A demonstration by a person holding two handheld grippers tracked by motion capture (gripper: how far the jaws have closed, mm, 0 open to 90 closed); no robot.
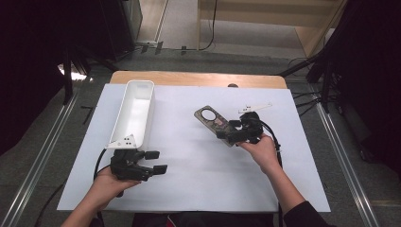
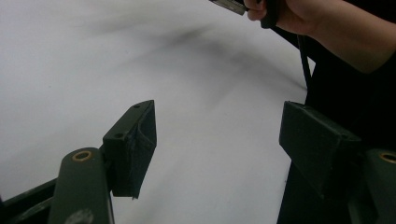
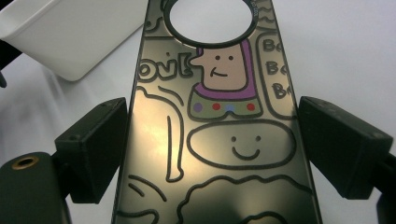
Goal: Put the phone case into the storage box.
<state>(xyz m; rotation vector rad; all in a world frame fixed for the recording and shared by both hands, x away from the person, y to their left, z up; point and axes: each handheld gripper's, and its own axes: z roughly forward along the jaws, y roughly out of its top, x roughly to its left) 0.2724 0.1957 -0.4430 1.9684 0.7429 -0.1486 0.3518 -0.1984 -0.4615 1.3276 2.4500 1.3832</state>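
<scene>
A cartoon door hanger (image 3: 219, 116) is clamped edgewise by the right gripper (image 1: 239, 130), seemingly bound for the white bin (image 1: 135, 111); the left gripper (image 1: 153, 161) is held apart, idle.

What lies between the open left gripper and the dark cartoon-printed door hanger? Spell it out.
Nothing: in the high view, bare white table cover separates the left gripper from the dark cartoon-printed door hanger.

We've got loads of bare white sheet (image 1: 203, 161) between the two hands; only the long white bin (image 1: 135, 113) at far left and the door hanger (image 1: 213, 119) block anything.
</scene>
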